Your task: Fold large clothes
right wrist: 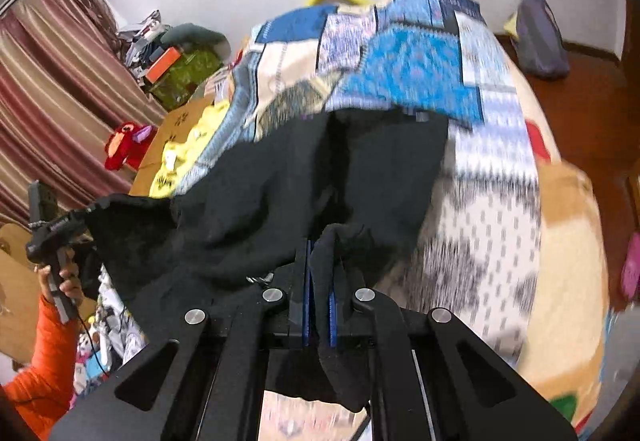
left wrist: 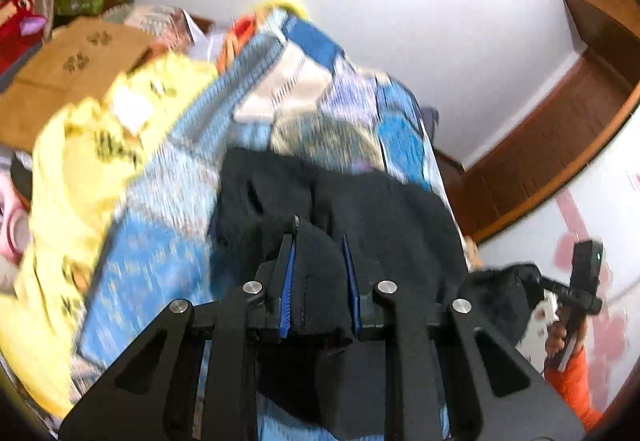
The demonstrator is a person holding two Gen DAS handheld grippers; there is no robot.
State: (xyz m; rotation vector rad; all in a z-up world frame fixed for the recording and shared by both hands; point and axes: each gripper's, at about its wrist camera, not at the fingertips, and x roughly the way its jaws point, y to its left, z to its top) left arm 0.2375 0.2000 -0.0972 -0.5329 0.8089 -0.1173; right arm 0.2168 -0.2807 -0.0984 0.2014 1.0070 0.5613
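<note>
Both claws are clenched on one black knit garment [left wrist: 360,209]. Nearest the left wrist camera, the left gripper [left wrist: 320,265] pinches a thick fold of the dark cloth between its two blue-edged pads [left wrist: 289,281], which stand a little apart around the bunched hem. In the right wrist view, the right gripper [right wrist: 319,281] has its two pads nearly together, with a thin rolled edge of the same garment squeezed between them and hanging below. The garment sags between the two grippers, lifted at both held ends, its far part lying on one patchwork bedspread in blue, white and beige [left wrist: 320,97]. One hand with an orange sleeve [right wrist: 40,361] grips the left tool's handle off to the side. Beside the bedspread lies one yellow printed cloth [left wrist: 80,161]. Farther off are one brown cardboard box [left wrist: 68,73], one red plush toy [right wrist: 126,145] and one striped curtain [right wrist: 52,81].
</note>
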